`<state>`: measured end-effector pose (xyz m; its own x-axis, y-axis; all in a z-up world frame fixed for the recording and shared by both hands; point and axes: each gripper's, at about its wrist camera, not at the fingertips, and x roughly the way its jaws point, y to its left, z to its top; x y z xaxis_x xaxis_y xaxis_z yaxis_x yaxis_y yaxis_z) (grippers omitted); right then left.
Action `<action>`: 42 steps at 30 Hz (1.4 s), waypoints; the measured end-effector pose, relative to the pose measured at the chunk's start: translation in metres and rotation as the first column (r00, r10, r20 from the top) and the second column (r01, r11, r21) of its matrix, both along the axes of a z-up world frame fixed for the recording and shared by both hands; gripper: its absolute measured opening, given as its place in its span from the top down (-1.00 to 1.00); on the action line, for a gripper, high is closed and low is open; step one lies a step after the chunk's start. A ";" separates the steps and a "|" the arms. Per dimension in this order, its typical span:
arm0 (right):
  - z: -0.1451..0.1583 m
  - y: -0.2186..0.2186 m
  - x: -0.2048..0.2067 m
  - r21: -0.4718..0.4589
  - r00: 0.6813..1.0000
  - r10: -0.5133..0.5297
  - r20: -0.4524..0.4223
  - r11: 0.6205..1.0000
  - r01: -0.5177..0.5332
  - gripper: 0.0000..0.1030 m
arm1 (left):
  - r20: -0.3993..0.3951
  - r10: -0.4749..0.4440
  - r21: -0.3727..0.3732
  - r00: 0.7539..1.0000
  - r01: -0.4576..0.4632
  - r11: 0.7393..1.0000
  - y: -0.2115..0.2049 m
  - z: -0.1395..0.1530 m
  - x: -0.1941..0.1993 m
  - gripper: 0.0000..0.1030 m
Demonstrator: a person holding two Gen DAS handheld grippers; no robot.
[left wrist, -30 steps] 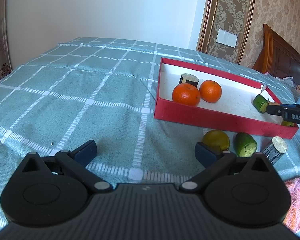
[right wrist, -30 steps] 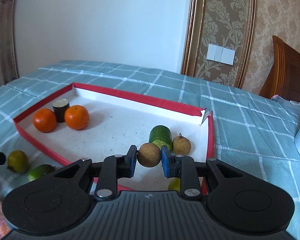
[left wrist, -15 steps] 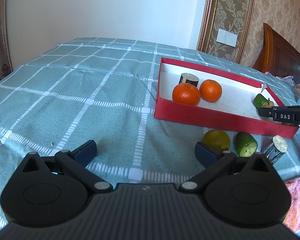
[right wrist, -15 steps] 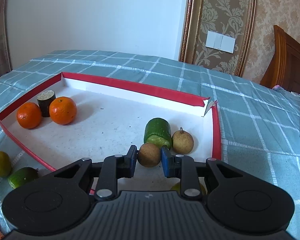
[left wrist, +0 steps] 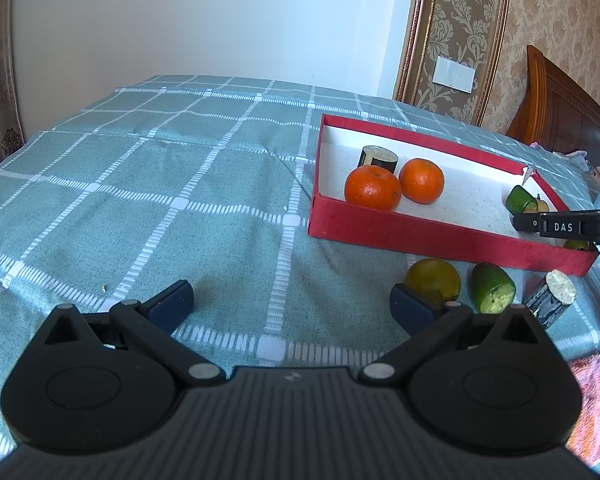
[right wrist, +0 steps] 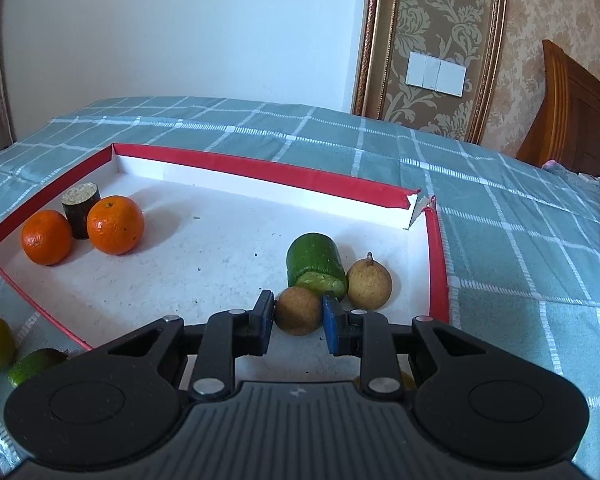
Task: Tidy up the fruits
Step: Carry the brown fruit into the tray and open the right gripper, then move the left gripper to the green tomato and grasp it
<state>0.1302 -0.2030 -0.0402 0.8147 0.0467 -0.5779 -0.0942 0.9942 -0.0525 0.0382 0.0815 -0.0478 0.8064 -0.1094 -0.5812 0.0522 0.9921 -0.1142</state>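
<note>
Brown round fruit (right wrist: 299,310) now sits on the red tray (right wrist: 260,171) floor near its right edge, touching the cut green piece (right wrist: 315,261). Right gripper (right wrist: 296,317) has just parted; pads flank the fruit with a sliver of clearance, so release looks done. Left gripper (left wrist: 290,308) hangs spread wide over the bedcover (left wrist: 180,184), holding nothing, with the yellow-green fruit (left wrist: 432,280) beside its right finger, likely next.

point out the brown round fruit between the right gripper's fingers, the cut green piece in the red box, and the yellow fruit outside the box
brown round fruit (right wrist: 299,311), right wrist view, middle of its front skin
cut green piece (right wrist: 313,258), right wrist view, dark green side
yellow fruit (left wrist: 433,280), left wrist view, upper skin
</note>
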 end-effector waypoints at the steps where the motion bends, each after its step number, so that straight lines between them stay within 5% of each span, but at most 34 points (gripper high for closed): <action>1: 0.000 0.000 0.000 0.003 1.000 0.000 -0.001 1.000 0.000 0.51 | 0.000 0.000 0.001 1.000 0.000 1.000 0.000 0.000 0.000 -1.00; 16: 0.001 -0.006 0.000 0.032 1.000 0.007 -0.011 0.999 -0.007 0.48 | -0.011 0.000 0.044 1.000 0.000 0.999 -0.006 -0.001 0.003 -1.00; 19: 0.001 -0.007 -0.002 0.035 1.000 0.007 -0.015 0.999 -0.007 0.37 | -0.012 0.000 0.047 1.000 0.000 0.999 -0.007 -0.001 0.003 -1.00; 21: 0.002 -0.008 -0.004 0.030 1.000 0.005 -0.008 1.000 -0.004 -0.13 | -0.012 0.000 0.047 1.000 0.000 0.999 -0.007 -0.001 0.003 -1.00; 23: 0.005 -0.007 -0.010 0.010 1.000 -0.007 0.028 1.000 0.006 -0.38 | -0.012 0.001 0.048 1.000 0.000 0.999 -0.007 -0.001 0.003 -1.00; 42: 0.015 -0.018 -0.030 0.043 0.996 -0.036 0.084 0.999 0.032 -0.57 | 0.008 -0.005 0.014 1.000 0.005 1.000 -0.005 0.001 -0.006 -1.00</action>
<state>0.0998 -0.2208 -0.0251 0.8621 0.0404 -0.5052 -0.0571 0.9982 -0.0176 0.0322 0.0768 -0.0469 0.8104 -0.1052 -0.5763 0.0577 0.9933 -0.1003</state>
